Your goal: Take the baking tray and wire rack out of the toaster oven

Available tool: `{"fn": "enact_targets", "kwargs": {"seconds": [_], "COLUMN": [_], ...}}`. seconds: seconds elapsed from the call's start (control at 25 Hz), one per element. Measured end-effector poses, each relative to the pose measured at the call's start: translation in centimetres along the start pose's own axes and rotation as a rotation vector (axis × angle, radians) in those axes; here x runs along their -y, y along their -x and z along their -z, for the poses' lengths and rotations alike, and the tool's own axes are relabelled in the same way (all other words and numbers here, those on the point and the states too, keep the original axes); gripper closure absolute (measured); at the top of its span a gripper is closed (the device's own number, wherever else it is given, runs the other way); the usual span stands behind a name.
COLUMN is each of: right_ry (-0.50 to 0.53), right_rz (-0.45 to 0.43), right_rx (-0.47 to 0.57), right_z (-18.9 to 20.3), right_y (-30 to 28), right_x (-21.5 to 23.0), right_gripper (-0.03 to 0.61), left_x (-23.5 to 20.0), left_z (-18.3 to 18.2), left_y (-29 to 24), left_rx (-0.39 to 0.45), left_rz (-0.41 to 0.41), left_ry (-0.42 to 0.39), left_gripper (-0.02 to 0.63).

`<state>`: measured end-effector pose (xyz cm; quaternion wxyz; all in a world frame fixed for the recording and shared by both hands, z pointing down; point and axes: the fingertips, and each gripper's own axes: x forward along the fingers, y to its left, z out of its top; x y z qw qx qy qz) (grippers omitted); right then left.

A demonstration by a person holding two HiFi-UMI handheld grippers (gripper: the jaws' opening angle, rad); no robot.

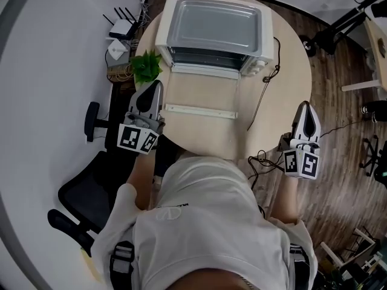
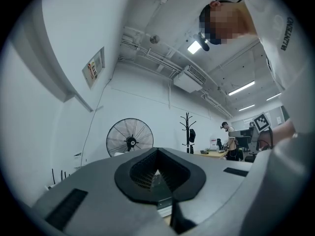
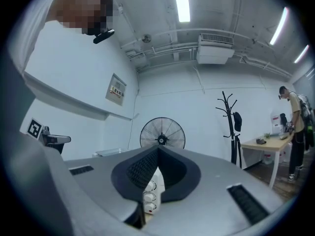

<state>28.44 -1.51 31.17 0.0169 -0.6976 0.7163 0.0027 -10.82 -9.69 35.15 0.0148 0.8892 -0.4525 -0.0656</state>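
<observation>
Pale wood counter [image 1: 284,71], round, lies under and ahead of both claws. Left claw [image 1: 156,87] is held over its near-left edge, jaws pressed together on nothing. Right claw [image 1: 305,107] is held just off the near-right edge, likewise pressed together and empty. Both are pointed roughly level toward the oven with forearms tucked to the body, judged a neutral carry kept clear of the door. Ahead, between the claws, the door [image 1: 202,92] of the toaster oven [image 1: 214,26] is dropped flat, handle nearest. Beyond it the cavity is dark. The baking tray and wire rack cannot be made out inside, and neither is seen on the counter.
</observation>
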Motion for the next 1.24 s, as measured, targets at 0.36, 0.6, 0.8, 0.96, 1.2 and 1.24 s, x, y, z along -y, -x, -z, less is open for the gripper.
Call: {"fn": "enact_targets", "kwargs": {"seconds": [0.36, 0.6, 0.8, 0.96, 1.2, 1.24], "right_ry": [0.010, 0.008, 0.008, 0.006, -0.010, -0.010], "right_rz": [-0.025, -0.022, -0.023, -0.026, -0.024, -0.023], "right_rx": [-0.014, -0.013, -0.014, -0.019, -0.028, -0.029], "right_z": [-0.2, -0.3, -0.4, -0.2, 0.2, 0.2], "right_y": [0.2, 0.4, 0.4, 0.3, 0.0, -0.1], "right_x": [-0.4, 0.0, 0.3, 0.3, 0.4, 0.4], "right_gripper": [0.584, 0.584, 0.584, 0.584, 0.584, 0.584], "left_x": [0.4, 0.9, 1.2, 1.3, 1.4, 1.5], "left_z": [0.3, 0.2, 0.2, 0.4, 0.6, 0.7], "left_y": [-0.1, -0.2, -0.1, -0.1, -0.2, -0.2], "left_rx": [-0.008, -0.005, -0.006, -0.006, -0.013, -0.015], "left_rz": [-0.002, 0.003, 0.003, 0.002, 0.007, 0.009], "left_ry": [0.018, 0.018, 0.020, 0.029, 0.018, 0.016], "left_gripper": [0.611, 0.611, 0.611, 0.611, 0.611, 0.611]}}
